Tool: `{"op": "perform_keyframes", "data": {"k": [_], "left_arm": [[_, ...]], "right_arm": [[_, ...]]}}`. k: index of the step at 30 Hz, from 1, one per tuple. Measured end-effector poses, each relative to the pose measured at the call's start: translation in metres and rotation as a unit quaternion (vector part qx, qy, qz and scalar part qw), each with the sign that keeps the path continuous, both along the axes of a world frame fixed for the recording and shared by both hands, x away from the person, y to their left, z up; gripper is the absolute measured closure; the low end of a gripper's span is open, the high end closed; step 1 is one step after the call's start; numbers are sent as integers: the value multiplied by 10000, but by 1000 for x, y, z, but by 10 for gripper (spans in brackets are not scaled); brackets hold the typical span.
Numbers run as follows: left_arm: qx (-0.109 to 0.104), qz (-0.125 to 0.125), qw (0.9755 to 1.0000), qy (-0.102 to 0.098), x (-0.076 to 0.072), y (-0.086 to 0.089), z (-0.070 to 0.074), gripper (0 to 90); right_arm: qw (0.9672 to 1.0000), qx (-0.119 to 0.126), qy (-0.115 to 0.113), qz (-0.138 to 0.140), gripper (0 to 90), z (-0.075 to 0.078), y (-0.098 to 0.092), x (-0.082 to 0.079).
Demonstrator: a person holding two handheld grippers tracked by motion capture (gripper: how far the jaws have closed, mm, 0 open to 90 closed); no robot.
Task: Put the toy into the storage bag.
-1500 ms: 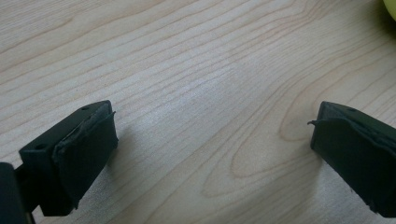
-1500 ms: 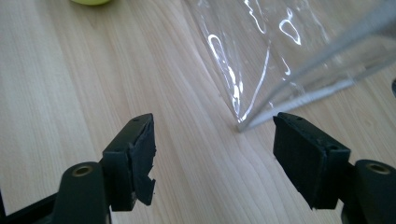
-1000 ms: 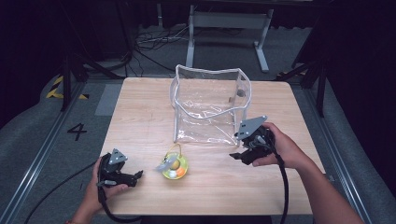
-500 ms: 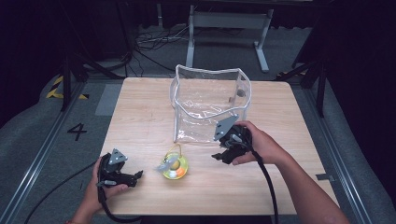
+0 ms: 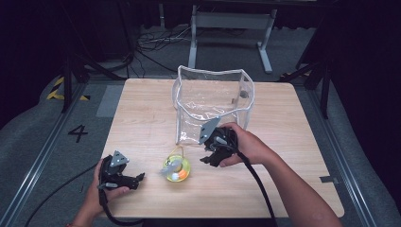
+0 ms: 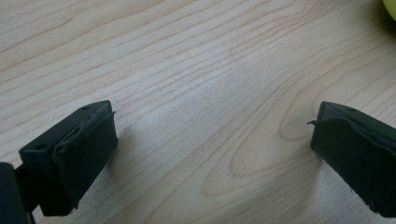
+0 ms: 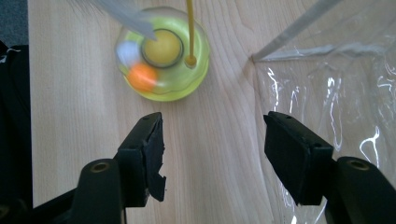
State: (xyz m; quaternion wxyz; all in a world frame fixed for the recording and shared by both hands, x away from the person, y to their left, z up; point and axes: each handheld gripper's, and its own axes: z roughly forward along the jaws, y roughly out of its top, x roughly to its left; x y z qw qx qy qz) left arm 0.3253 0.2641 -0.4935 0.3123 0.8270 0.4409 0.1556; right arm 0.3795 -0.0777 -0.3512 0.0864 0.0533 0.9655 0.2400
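- The yellow-green toy (image 5: 176, 169) is lying on the tabletop (image 5: 142, 118) between the two hands, just in front of the clear bag (image 5: 213, 101)
- The left gripper (image 5: 137, 178) is resting left of the toy, its fingers (image 6: 84, 154) spread wide over bare wood
- The right gripper (image 5: 208, 158) is sliding over from the right, so a pick-up looks close; its fingers (image 7: 149, 154) have just been narrowing, nothing between them, the toy lying just ahead

One overhead, two close table (image 5: 142, 118) views
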Motion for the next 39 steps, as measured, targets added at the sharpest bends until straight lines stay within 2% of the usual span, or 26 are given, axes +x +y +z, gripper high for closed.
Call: {"op": "perform_keyframes", "data": {"k": [10, 15, 24, 30, 39], "left_arm": [[0, 1, 10000, 1, 0, 0, 0, 8], [2, 0, 10000, 0, 0, 0, 0, 8], [4, -3, 10000, 1, 0, 0, 0, 8], [9, -8, 10000, 3, 0, 0, 0, 8], [1, -2, 10000, 1, 0, 0, 0, 8]], "right_arm": [[9998, 15, -44, 188, 398, 4, 27, -1], [9996, 0, -50, 262, 466, 5, 40, -1], [9997, 17, 5, 256, 528, 4, 56, 8], [9998, 94, 73, 132, 685, 2, 60, 15], [9998, 83, 37, 158, 837, 3, 60, 13]]}}
